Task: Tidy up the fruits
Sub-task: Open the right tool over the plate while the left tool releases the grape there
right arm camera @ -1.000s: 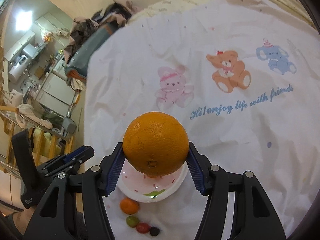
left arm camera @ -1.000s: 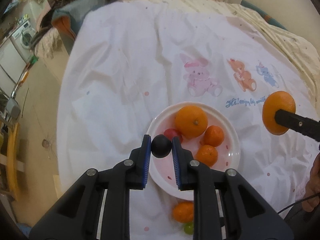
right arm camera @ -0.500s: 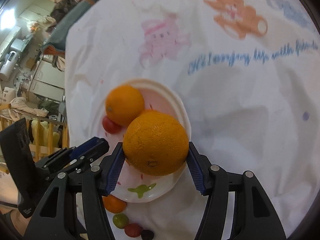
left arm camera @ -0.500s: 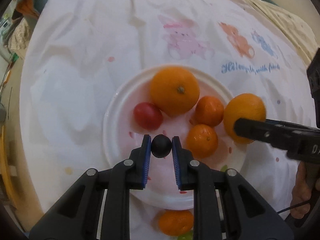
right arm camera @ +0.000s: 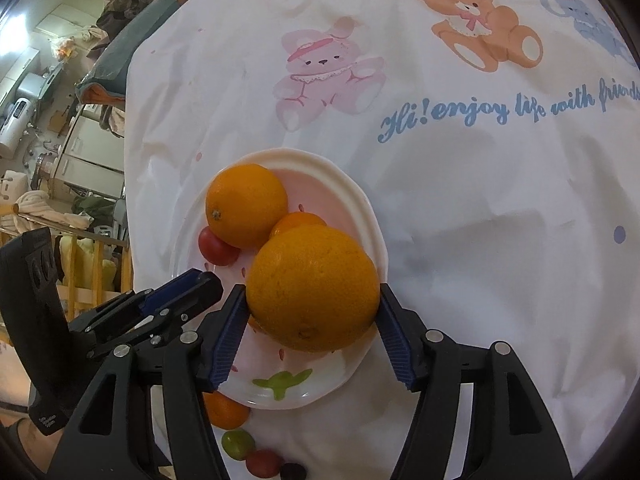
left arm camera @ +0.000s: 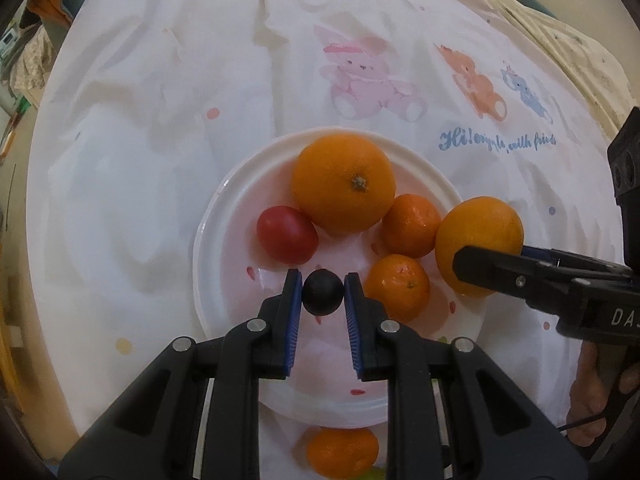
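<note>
A white plate (left arm camera: 224,216) on the cloth holds a large orange (left arm camera: 343,188), a red tomato (left arm camera: 286,233) and two tangerines (left arm camera: 411,225). My left gripper (left arm camera: 322,298) is shut on a small dark grape (left arm camera: 322,298) just above the plate's near half. My right gripper (right arm camera: 312,300) is shut on a second large orange (right arm camera: 312,286) over the plate's right rim (right arm camera: 372,216); it also shows in the left wrist view (left arm camera: 480,236).
A tangerine (right arm camera: 224,410), a green grape (right arm camera: 237,444), a red one (right arm camera: 262,462) and a dark one (right arm camera: 293,471) lie on the cloth by the plate's near edge. The printed white cloth (left arm camera: 160,120) spreads around. Furniture and clothes sit past the table's left edge.
Both grippers have come down over the plate with their fruit. The right gripper's orange moved from above the cloth to the plate's right rim.
</note>
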Available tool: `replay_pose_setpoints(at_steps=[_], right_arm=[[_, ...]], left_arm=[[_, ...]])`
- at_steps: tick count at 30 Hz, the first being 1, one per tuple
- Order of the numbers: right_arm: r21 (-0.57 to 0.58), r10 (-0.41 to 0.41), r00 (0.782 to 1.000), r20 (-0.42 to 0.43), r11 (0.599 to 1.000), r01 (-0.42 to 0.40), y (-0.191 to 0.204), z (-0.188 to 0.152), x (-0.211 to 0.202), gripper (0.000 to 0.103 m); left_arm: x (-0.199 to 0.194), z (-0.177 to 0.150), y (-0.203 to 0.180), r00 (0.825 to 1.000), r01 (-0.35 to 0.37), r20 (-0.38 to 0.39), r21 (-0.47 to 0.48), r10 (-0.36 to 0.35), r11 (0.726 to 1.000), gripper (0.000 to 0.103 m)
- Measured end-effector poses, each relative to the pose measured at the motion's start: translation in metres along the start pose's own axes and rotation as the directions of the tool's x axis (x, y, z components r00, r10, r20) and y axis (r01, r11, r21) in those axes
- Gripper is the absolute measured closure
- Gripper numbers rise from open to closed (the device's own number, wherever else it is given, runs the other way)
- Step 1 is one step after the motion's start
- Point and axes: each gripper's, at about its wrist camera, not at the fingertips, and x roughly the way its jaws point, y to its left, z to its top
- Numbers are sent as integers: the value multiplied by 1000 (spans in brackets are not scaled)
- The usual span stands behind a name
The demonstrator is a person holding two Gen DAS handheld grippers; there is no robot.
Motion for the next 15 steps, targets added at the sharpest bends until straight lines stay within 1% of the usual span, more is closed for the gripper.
replay_pose_setpoints(at_steps=[2,4,5,7,9,10,12,15], right_arm=[[-2,-9,1000,2,1000,9,0,0,-1,33],[2,17,1000,12,1000,-17,-1,1,-3,30],[2,12,1000,15,1000,-12,-1,2,-4,28],[5,16,1000,17,1000,-17,-1,2,-5,28],[13,16,1000,22,1000,-17,-2,2,-6,28],[17,14,999,30,1000,-14,-3,3,-8,28],[23,15,999,43,1000,-16,-5,4,-11,28],[36,17,998,59,999,-19,-8,7,-16,26]], left_arm=[[1,-1,0,1000,8,-14,2,-7,1000,82],[1,-2,0,1000,21,-16,1,-21,1000,72],[1,-2,-1,1000,12,-11,5,-12,1000,69],[0,-1,-1,1000,8,-5,3,-8,1000,52],[-3,-1,1,1000,24,1,-11,-24,1000,42],[-5,0,3,999,36,3,-25,-36,999,39],[-9,2,7,998,54,16,-46,-54,997,39],[-15,5,14,998,44,46,-75,-41,996,37]])
